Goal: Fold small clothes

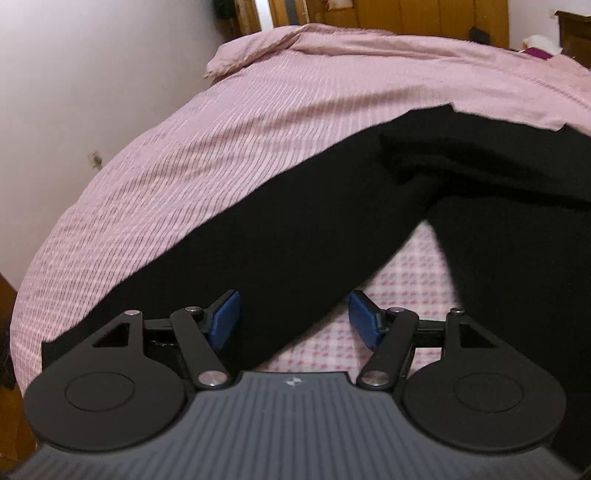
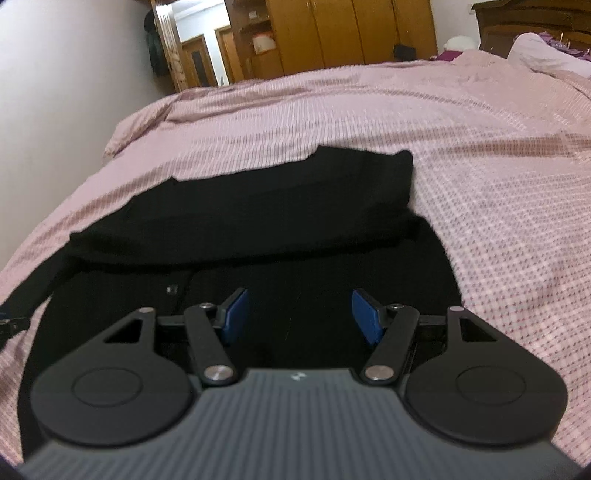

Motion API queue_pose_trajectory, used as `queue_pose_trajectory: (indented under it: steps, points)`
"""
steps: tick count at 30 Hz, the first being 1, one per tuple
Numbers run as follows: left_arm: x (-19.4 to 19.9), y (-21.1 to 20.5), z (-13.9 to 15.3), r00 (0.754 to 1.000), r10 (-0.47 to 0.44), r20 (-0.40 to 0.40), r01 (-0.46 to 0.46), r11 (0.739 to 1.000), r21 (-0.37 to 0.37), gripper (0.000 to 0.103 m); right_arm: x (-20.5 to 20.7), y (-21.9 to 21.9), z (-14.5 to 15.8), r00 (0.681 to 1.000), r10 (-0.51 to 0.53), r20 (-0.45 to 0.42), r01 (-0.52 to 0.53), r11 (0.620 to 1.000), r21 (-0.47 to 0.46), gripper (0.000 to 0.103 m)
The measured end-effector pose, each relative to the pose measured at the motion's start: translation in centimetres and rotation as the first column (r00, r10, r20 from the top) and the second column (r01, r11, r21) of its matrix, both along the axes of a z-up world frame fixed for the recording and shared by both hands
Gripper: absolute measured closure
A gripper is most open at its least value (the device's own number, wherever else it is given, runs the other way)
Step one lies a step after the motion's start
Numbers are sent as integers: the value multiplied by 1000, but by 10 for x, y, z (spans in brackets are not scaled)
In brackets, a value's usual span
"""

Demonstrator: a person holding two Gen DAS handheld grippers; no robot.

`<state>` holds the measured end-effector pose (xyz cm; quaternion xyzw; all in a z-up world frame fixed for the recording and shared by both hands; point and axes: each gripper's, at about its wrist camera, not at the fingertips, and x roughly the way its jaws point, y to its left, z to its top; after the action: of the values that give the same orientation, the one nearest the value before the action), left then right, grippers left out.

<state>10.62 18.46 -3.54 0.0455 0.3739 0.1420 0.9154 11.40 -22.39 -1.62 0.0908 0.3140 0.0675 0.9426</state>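
**A bedroom in a home**

A wide bed fills most of both views, covered with a pink checked bedspread. At the far end stand wooden wardrobes, with an open doorway to their left. A plain white wall runs along the bed's left side.
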Motion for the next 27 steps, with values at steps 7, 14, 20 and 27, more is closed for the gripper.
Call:
queue_pose_trajectory:
  steps: [7, 14, 20, 27]
  points:
    - [4, 22, -11, 993, 111, 49, -112, 993, 25, 30, 0, 5, -17, 999, -1, -45, 2, 1000, 13, 39]
    - [13, 47, -10, 959, 257, 118, -264, 964, 44, 76, -1, 6, -19, 999, -7, -41, 8, 1000, 16, 38]
    - [5, 63, 11, 919, 330, 216, -342, 939, 19, 92, -4, 5, -17, 999, -6, -40, 8, 999, 42, 38]
    - [20, 82, 26, 899, 359, 253, -356, 933, -56, 92, -2, 3, -16, 999, -8, -40, 10, 998, 54, 38]
